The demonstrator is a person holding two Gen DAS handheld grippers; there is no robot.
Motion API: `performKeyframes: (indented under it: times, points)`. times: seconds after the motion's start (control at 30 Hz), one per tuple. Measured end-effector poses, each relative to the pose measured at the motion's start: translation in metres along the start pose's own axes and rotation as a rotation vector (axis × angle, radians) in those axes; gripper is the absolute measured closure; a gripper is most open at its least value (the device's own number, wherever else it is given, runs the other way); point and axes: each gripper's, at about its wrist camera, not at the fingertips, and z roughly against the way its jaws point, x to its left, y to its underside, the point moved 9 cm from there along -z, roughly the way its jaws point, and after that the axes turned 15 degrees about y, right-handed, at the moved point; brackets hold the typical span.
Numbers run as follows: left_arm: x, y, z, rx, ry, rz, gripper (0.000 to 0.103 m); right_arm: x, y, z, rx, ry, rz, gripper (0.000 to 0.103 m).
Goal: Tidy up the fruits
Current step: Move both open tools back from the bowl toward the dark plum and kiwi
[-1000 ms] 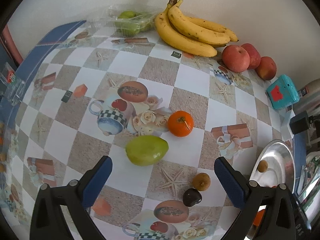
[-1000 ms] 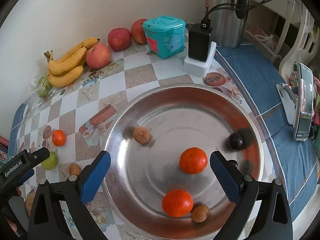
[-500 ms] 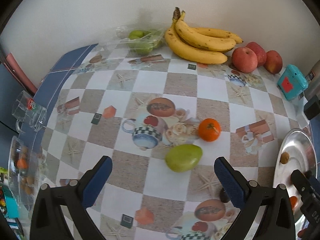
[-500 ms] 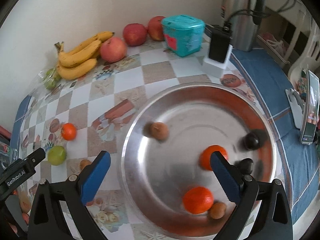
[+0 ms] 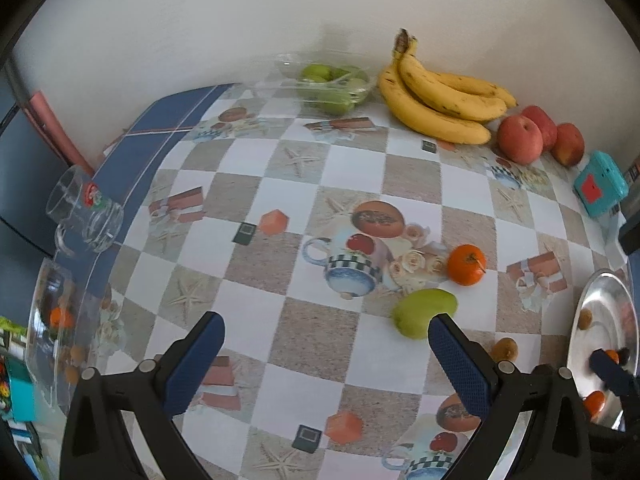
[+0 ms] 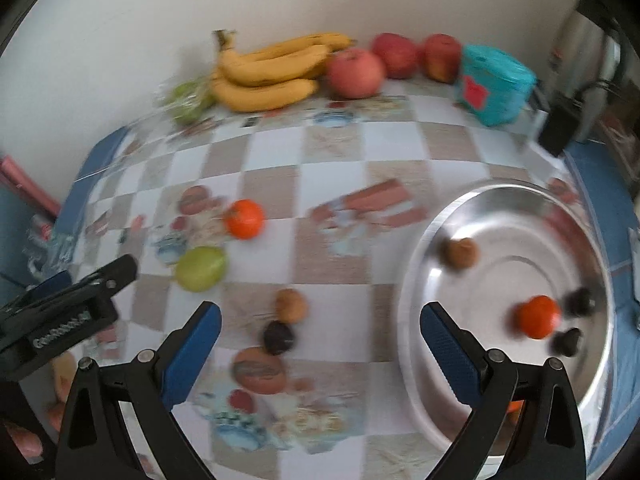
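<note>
An orange (image 5: 466,264) and a green fruit (image 5: 424,311) lie mid-table; they also show in the right wrist view, the orange (image 6: 244,218) and the green fruit (image 6: 200,268). A small brown fruit (image 6: 291,305) and a dark one (image 6: 278,337) lie just ahead of my right gripper (image 6: 320,344), which is open and empty. The steel plate (image 6: 416,264) holds an orange (image 6: 537,317), a brown fruit (image 6: 462,253) and dark fruits. My left gripper (image 5: 326,354) is open and empty, above bare tablecloth left of the green fruit.
Bananas (image 5: 436,100), red apples (image 5: 520,140) and a bag of green fruit (image 5: 332,84) line the back wall. A teal box (image 5: 600,188) stands at the right. A glass mug (image 5: 84,216) and a glass bowl (image 5: 52,336) stand at the left edge.
Both grippers have swung left. The right view has left the plate's middle and now faces the loose fruit on the table. The left view has turned left and shows the glass bowl.
</note>
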Motion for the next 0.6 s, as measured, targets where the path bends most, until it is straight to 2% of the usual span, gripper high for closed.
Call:
performKeyframes:
  times: [0.13, 0.3, 0.43, 0.6]
  points:
    - [0.015, -0.001, 0.004, -0.015, -0.002, 0.054, 0.0, 0.015, -0.001, -0.001, -0.01, -0.018, 0.032, 0.003]
    - [0.017, 0.001, -0.004, 0.002, 0.005, 0.067, 0.0, 0.016, -0.001, -0.012, -0.002, -0.022, 0.029, 0.003]
    - [0.013, 0.003, -0.013, 0.012, 0.041, 0.106, 0.0, 0.017, -0.003, -0.015, -0.016, -0.035, 0.03, 0.003]
    - [0.003, 0.003, -0.024, 0.031, 0.084, 0.099, 0.0, 0.021, -0.002, -0.017, -0.015, -0.049, 0.04, 0.005]
